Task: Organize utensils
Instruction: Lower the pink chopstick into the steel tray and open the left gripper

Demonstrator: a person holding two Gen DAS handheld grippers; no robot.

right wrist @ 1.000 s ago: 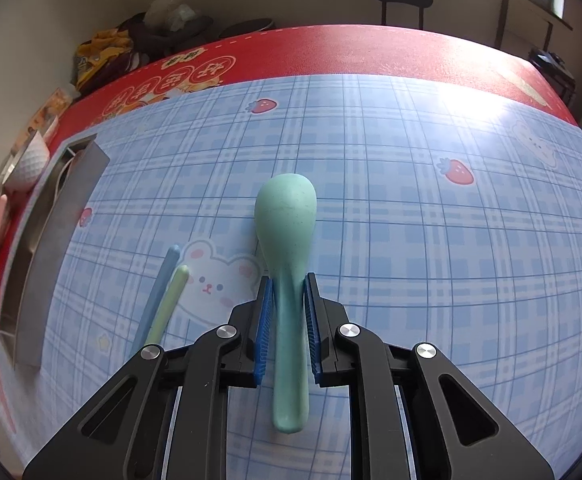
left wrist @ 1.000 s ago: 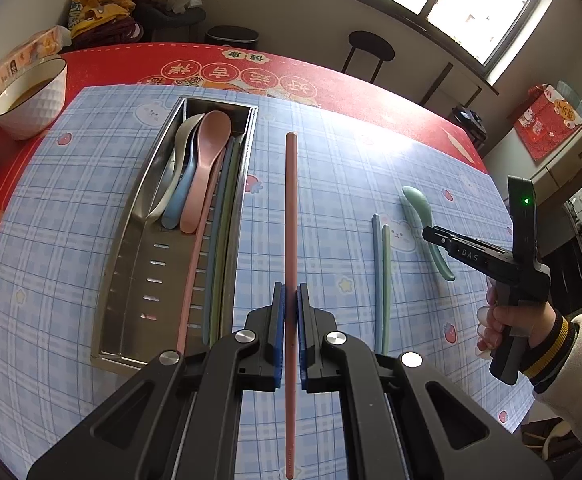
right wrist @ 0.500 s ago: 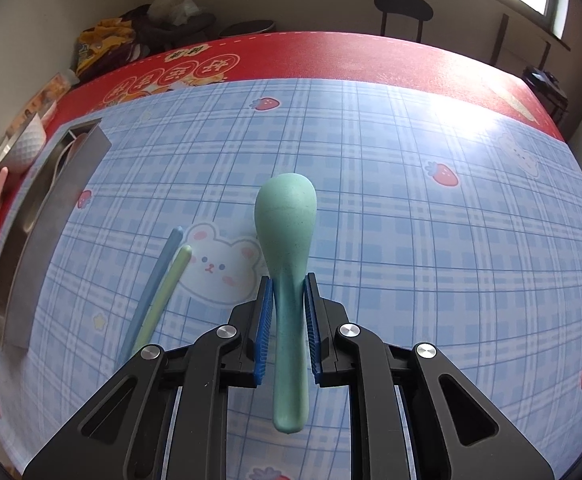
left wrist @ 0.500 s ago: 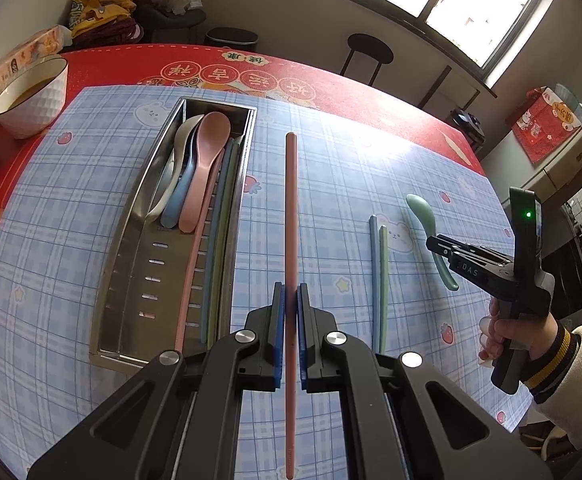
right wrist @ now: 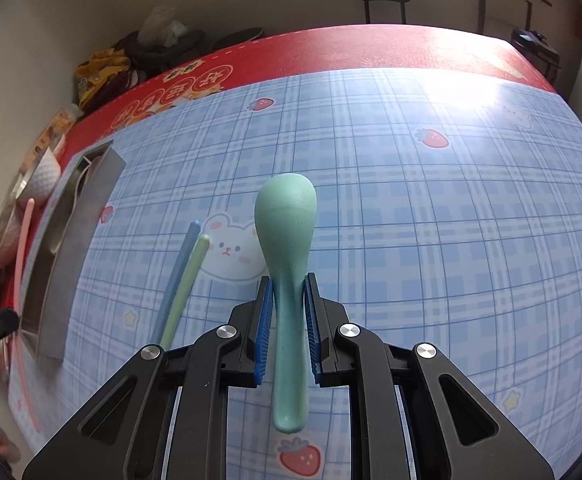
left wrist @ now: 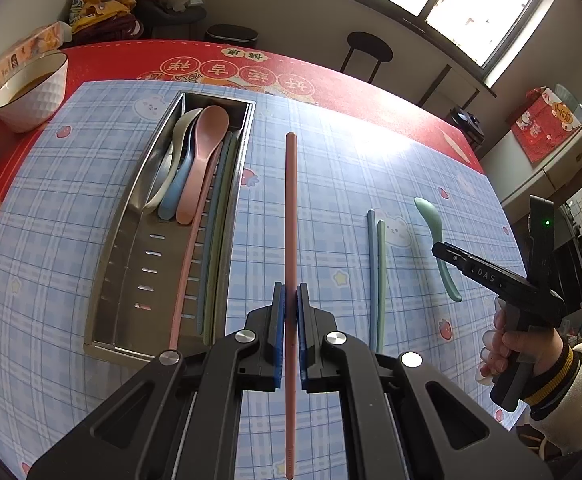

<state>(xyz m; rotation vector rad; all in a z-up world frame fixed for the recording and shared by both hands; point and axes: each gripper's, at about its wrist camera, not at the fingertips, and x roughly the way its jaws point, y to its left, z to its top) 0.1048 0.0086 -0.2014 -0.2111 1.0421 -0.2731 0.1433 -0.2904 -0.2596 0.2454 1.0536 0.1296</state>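
My left gripper [left wrist: 289, 294] is shut on a long pink chopstick [left wrist: 290, 208], held above the blue plaid mat just right of the steel utensil tray [left wrist: 131, 272]. The tray holds white, blue and pink spoons [left wrist: 205, 152] and several chopsticks. My right gripper [right wrist: 287, 284] is shut on the handle of a green spoon [right wrist: 285, 216], bowl pointing away, lifted off the mat. In the left wrist view the same green spoon [left wrist: 431, 220] hangs from the right gripper [left wrist: 441, 250]. A blue and a green chopstick [left wrist: 376, 264] lie side by side on the mat between the grippers.
A white bowl [left wrist: 31, 88] with brown liquid stands at the far left on the red tablecloth [left wrist: 331, 84]. Bags and clothes pile up behind the table. A black stool [left wrist: 369, 54] stands beyond the far edge. A person's hand in a cream sleeve [left wrist: 531, 356] holds the right gripper.
The right gripper has carried the green spoon up and toward the near right, away from the loose chopsticks. The left gripper and its pink chopstick have stayed put.
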